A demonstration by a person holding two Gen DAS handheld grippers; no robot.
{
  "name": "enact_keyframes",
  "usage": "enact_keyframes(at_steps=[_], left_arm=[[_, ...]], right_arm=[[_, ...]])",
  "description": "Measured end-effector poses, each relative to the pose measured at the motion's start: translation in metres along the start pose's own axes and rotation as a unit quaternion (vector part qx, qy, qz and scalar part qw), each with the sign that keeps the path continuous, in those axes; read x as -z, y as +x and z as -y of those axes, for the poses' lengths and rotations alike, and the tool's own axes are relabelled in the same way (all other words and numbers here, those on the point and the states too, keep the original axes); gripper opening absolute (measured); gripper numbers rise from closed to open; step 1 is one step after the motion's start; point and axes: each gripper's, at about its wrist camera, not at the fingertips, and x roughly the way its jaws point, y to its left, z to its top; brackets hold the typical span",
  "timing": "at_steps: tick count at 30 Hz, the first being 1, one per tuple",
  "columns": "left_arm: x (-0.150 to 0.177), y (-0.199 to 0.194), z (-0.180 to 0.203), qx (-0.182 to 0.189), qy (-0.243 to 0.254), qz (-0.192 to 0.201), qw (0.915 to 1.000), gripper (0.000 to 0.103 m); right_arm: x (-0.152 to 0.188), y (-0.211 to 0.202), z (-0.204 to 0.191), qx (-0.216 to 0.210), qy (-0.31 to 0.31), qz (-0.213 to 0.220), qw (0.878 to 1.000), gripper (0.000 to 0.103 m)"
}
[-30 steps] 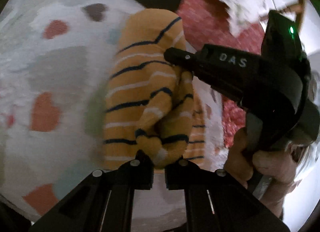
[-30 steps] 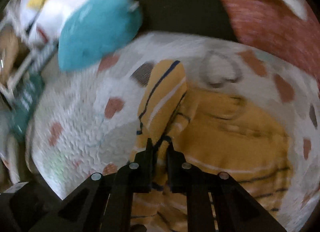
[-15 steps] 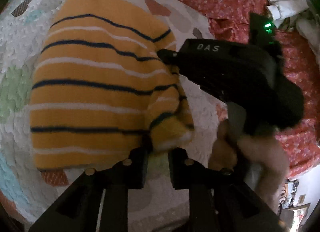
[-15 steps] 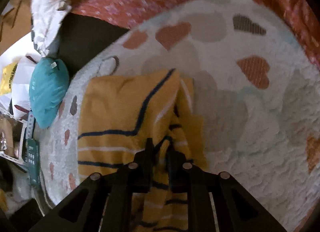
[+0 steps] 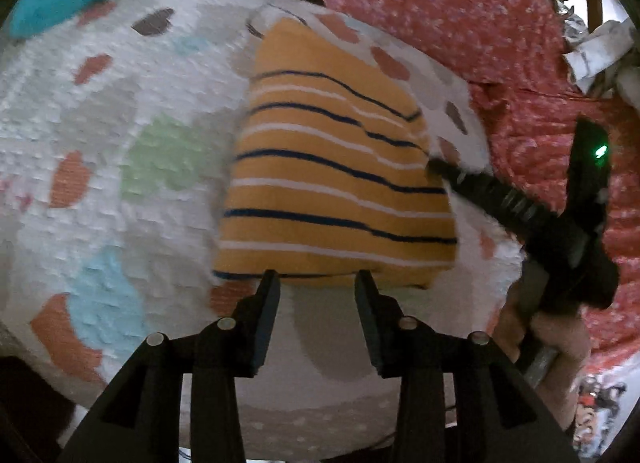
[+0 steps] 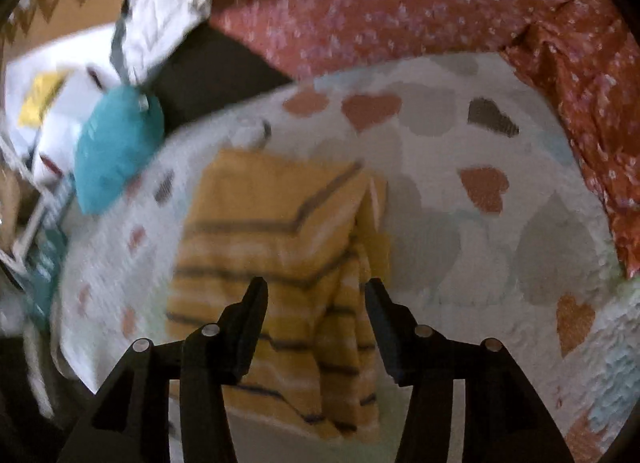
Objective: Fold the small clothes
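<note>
A small yellow sweater [image 5: 336, 183] with navy and white stripes lies folded flat on a white quilt with hearts [image 5: 120, 111]. My left gripper [image 5: 318, 283] hovers at the sweater's near edge; its jaws are opening and the pads do not press on the cloth. In the left wrist view the right gripper [image 5: 434, 163] reaches the sweater's right edge, held by a hand [image 5: 560, 359]. Seen from the right wrist, the right gripper [image 6: 316, 291] stands over the sweater [image 6: 272, 247], jaws opening, pads apart from the folded cloth below.
A teal cushion [image 6: 116, 151] lies at the quilt's far left corner. Red flowered bedding [image 5: 500, 63] borders the quilt on the right and behind. White cloth and boxes [image 6: 60, 103] pile up beyond the cushion.
Both grippers held the sweater's edge shut, carried it over into a fold, then let go. The sweater now lies flat and both pairs of jaws stand apart.
</note>
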Motion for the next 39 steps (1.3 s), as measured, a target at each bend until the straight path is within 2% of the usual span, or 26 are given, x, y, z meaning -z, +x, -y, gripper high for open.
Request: enact_keyframes(at_steps=[2, 3, 4, 5, 9, 13, 14, 15, 16, 19, 22, 24, 26, 28, 29, 30, 33, 36, 39], left_arm=[[0.004, -0.003, -0.006, -0.004, -0.011, 0.002, 0.9999, 0.042], [0.004, -0.003, -0.009, -0.005, -0.014, 0.000, 0.9999, 0.042], [0.003, -0.002, -0.010, -0.008, -0.014, -0.001, 0.9999, 0.042], [0.003, -0.002, -0.009, -0.013, -0.013, 0.000, 0.9998, 0.042], [0.001, -0.002, -0.006, -0.048, 0.001, 0.014, 0.9987, 0.042], [0.003, -0.004, -0.001, -0.071, 0.019, 0.019, 0.9971, 0.042], [0.004, -0.004, 0.001, -0.081, 0.027, 0.021, 0.9962, 0.042], [0.005, -0.004, 0.003, -0.089, 0.033, 0.024, 0.9952, 0.042], [0.006, -0.004, 0.004, -0.096, 0.039, 0.025, 0.9943, 0.043], [0.008, -0.001, 0.008, -0.120, 0.054, 0.029, 0.9909, 0.045], [0.009, 0.004, 0.011, -0.145, 0.072, 0.030, 0.9864, 0.045], [0.010, 0.007, 0.011, -0.156, 0.080, 0.027, 0.9840, 0.045], [0.010, 0.009, 0.010, -0.165, 0.086, 0.024, 0.9823, 0.045], [0.010, 0.010, 0.006, -0.173, 0.087, 0.022, 0.9808, 0.045], [0.010, 0.010, 0.004, -0.175, 0.087, 0.022, 0.9805, 0.045], [0.009, 0.009, 0.001, -0.178, 0.086, 0.021, 0.9800, 0.046], [0.008, 0.006, -0.004, -0.188, 0.086, 0.020, 0.9781, 0.049], [0.007, 0.003, -0.009, -0.195, 0.084, 0.022, 0.9770, 0.050], [0.008, 0.001, -0.009, -0.198, 0.085, 0.026, 0.9761, 0.050]], right_arm=[[0.015, 0.013, 0.003, -0.006, -0.002, -0.022, 1.000, 0.056], [0.021, 0.024, 0.003, -0.024, 0.000, -0.041, 0.999, 0.043], [0.024, 0.031, 0.003, -0.037, 0.005, -0.055, 0.998, 0.017], [0.027, 0.035, 0.008, -0.051, 0.016, -0.068, 0.996, 0.017], [0.030, 0.032, 0.024, -0.029, 0.031, -0.074, 0.996, 0.011], [0.036, 0.042, 0.046, 0.021, 0.029, -0.102, 0.994, 0.013], [0.036, 0.043, 0.049, 0.018, 0.031, -0.110, 0.993, 0.018], [0.036, 0.041, 0.051, 0.016, 0.034, -0.113, 0.993, 0.031], [0.034, 0.037, 0.055, 0.013, 0.041, -0.110, 0.993, 0.039], [0.023, 0.013, 0.066, 0.000, 0.076, -0.069, 0.995, 0.040], [0.003, -0.019, 0.061, 0.013, 0.078, 0.027, 0.996, 0.044], [-0.006, -0.022, 0.049, -0.014, 0.071, 0.058, 0.996, 0.044], [-0.013, -0.012, 0.032, -0.051, 0.063, 0.061, 0.995, 0.044], [-0.018, 0.014, 0.019, -0.080, 0.061, 0.040, 0.994, 0.044], [-0.019, 0.024, 0.011, -0.076, 0.062, 0.034, 0.995, 0.044], [-0.019, 0.038, 0.010, -0.064, 0.064, 0.024, 0.996, 0.049], [-0.015, 0.068, 0.017, -0.024, 0.068, -0.005, 0.997, 0.050], [-0.019, 0.059, 0.025, -0.021, 0.069, 0.003, 0.997, 0.051], [-0.012, 0.029, 0.024, 0.001, 0.048, 0.034, 0.998, 0.053]])
